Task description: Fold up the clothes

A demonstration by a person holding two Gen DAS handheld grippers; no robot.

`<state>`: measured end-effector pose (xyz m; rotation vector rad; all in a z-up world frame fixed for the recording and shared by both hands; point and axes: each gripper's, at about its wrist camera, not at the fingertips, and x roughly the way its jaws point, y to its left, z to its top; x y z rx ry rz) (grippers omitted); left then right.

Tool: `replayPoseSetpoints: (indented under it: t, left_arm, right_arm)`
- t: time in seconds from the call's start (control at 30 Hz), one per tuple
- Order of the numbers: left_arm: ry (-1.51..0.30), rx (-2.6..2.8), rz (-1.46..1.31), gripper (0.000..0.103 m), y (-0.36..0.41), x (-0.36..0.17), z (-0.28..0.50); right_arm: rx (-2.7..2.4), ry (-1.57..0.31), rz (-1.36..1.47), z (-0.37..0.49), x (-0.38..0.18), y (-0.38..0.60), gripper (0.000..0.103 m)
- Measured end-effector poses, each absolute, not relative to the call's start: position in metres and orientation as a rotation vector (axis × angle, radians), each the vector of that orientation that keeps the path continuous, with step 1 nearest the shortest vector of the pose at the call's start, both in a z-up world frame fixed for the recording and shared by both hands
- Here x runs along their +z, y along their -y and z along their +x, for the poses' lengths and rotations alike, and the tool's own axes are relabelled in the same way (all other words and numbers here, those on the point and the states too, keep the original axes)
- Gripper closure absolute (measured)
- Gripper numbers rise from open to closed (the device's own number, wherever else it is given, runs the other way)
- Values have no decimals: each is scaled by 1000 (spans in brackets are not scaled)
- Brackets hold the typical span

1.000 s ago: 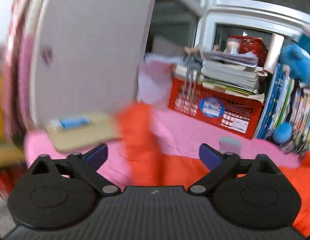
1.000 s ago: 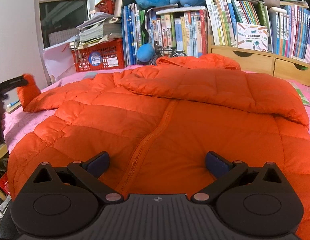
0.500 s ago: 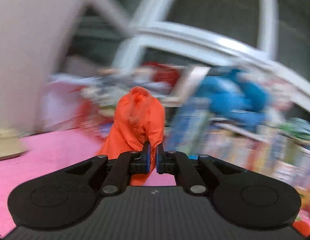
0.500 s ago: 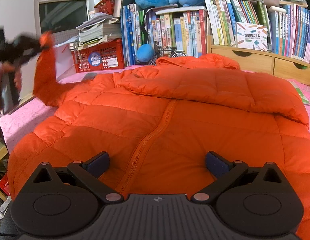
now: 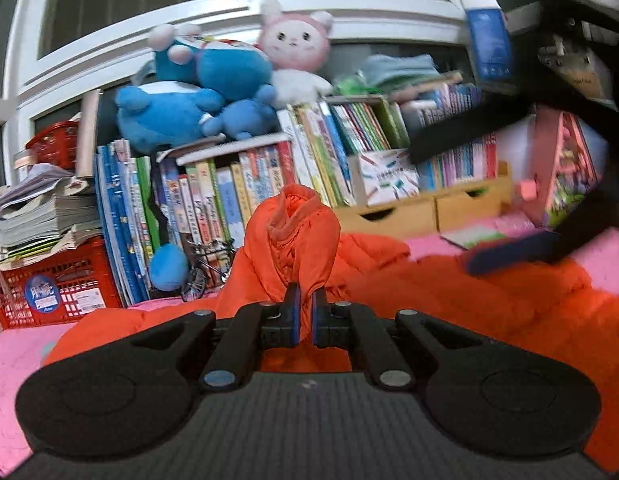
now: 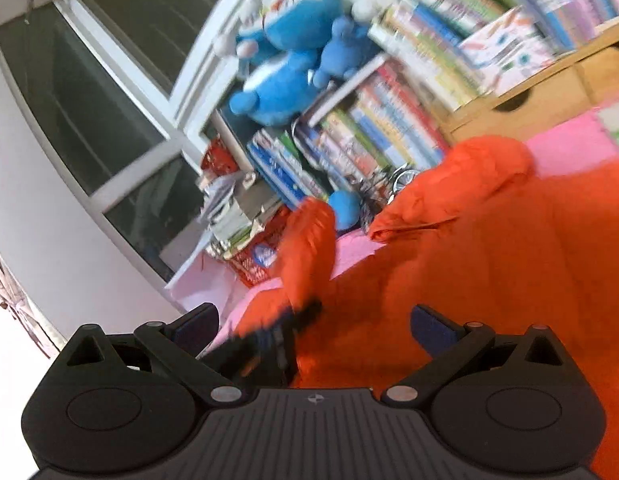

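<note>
We hold the cuff end of the sleeve [image 5: 293, 232] of the orange quilted puffer jacket [image 5: 469, 292] in our left gripper [image 5: 304, 316]; its jaws are pressed together on the fabric, and the sleeve stands up above them in a bunch. The body of the jacket lies spread on the pink bed cover [image 5: 13, 356], with the hood toward the shelf of colourful books [image 5: 237, 192]. Our right gripper [image 6: 313, 324] hangs over the jacket with its jaws spread wide and holding nothing; the picture there is blurred, so we cannot tell how near it is to the cloth.

We see some risks. The jacket is slippery and puffy, and only a small piece is pinched, so the sleeve can slide out if we pull quickly. The filling is springy, so a folded sleeve may open again when we let it go. The two grippers are close to each other, and they can collide over the jacket. Also, a strong pull on the sleeve can drag the whole body and spoil its flat position.
</note>
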<state>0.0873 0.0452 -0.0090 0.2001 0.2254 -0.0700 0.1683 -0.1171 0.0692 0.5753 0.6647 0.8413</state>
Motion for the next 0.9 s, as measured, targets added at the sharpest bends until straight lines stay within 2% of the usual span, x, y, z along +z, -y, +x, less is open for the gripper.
replayPoseSetpoints:
  t: [0.17,0.2,0.23,0.27,0.3,0.37,0.47,0.67,0.9]
  left_arm:
    - [-257,-127,199,94,-41,-14,89]
    - [-257,-135,198,94,-40,-15,88]
    - [-258,-142,195,92,-41,-15,87]
    - [-258,-149,189,89,-41,-15,84]
    - [-259,-157,183,88,-42,-15,82]
    - [-255,-173,157,85,-49,-14,75]
    - [-242,-180,113,77,-64,-9,61]
    - [-256,-55,132,70,-102,-6,47]
    - [-343,72,123,70,-140,-14,80]
  right_arm:
    - [796,-742,426,206,68,67,0]
    - [787,-753,400,211,66,60,6]
    - [780,-762,379,213,62,54,15]
    - [769,-773,374,216,58,52,45]
    - [754,-787,383,217,54,52,67]
    - [724,-802,398,220,47,55,75]
    - [683,-769,447,224,46,75,77]
    - [555,-681,399,230,54,104,82]
    - [412,-583,223,219,52,115,82]
